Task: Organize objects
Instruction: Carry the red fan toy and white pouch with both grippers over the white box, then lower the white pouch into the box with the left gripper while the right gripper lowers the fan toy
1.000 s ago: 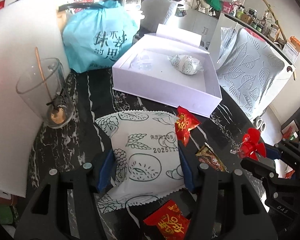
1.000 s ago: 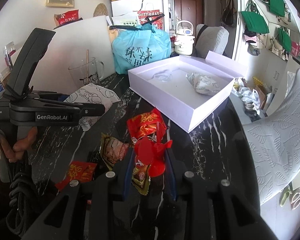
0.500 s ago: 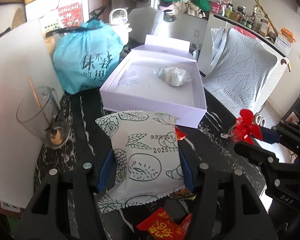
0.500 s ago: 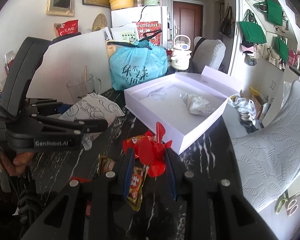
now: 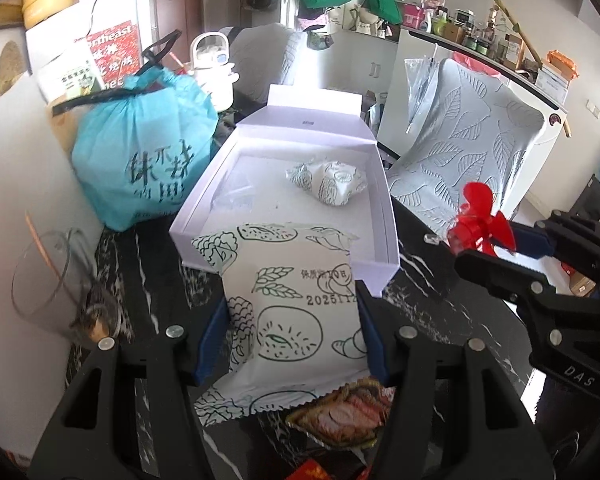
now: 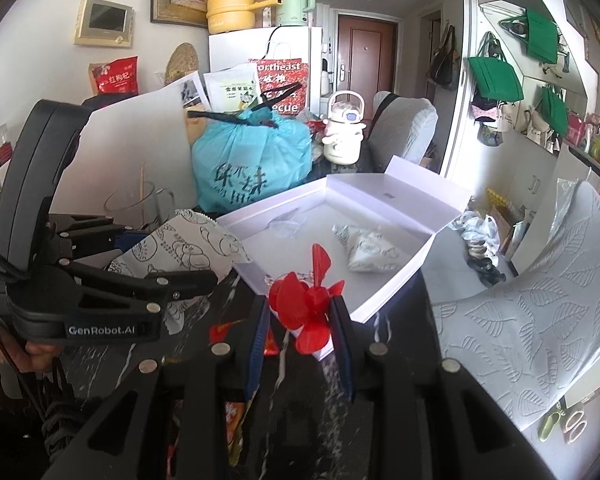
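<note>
My left gripper [image 5: 292,332] is shut on a white snack packet with green drawings [image 5: 288,304], held above the table at the near edge of the open white box [image 5: 384,236]. The packet also shows in the right wrist view [image 6: 188,248]. My right gripper [image 6: 300,320] is shut on a small red plastic fan [image 6: 306,304], lifted near the box's front corner [image 6: 364,308]; the fan also shows in the left wrist view [image 5: 480,220]. A similar crumpled white packet [image 5: 328,180] lies inside the box.
Red and brown snack wrappers [image 5: 340,412] lie on the black marble table [image 5: 432,308] below me. A glass cup with a stick [image 5: 56,284] stands left. A blue tied bag [image 5: 144,152] sits behind the box. A white leaf-patterned chair [image 6: 532,320] is at the right.
Both grippers have risen and moved forward toward the white box, carrying the packet and the red fan. The wrappers on the table have dropped lower in view.
</note>
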A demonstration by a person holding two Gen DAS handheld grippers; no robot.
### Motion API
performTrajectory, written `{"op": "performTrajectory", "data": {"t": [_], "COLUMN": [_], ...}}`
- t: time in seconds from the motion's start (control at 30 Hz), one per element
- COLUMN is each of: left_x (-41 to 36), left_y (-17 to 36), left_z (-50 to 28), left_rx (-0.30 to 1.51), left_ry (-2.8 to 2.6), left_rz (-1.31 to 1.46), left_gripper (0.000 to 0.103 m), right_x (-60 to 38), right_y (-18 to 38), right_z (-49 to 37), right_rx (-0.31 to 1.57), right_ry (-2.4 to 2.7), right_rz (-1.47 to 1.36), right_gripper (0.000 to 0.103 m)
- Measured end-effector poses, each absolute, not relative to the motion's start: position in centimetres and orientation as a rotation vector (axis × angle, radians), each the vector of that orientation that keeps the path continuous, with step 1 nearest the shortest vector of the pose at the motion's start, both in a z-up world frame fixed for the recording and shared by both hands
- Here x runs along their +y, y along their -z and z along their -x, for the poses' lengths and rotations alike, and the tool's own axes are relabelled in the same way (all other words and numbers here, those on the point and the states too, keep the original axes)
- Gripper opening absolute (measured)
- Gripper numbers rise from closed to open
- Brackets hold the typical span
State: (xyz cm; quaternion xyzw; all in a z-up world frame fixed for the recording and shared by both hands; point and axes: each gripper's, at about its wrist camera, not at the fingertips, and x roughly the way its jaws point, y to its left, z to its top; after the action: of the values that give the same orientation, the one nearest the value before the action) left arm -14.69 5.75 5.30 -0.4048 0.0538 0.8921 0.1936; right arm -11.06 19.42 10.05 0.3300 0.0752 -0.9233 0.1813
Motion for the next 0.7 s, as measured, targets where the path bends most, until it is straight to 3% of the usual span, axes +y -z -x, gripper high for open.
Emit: {"op": "performTrajectory", "data": {"t": [0.7], "left_x": [8.7], "left_y": [-6.9], "left_z": [24.1], "left_rx": [0.202], "left_ry": [-2.524], "left_rz": [1.071], "left_gripper": [0.057], "right_x": [21.8], "right_y": [-12.7], "right_z": [21.3], "right_rx": [0.115], "right_ry": [2.680], "right_rz": [-0.883], "right_gripper": [0.030]}}
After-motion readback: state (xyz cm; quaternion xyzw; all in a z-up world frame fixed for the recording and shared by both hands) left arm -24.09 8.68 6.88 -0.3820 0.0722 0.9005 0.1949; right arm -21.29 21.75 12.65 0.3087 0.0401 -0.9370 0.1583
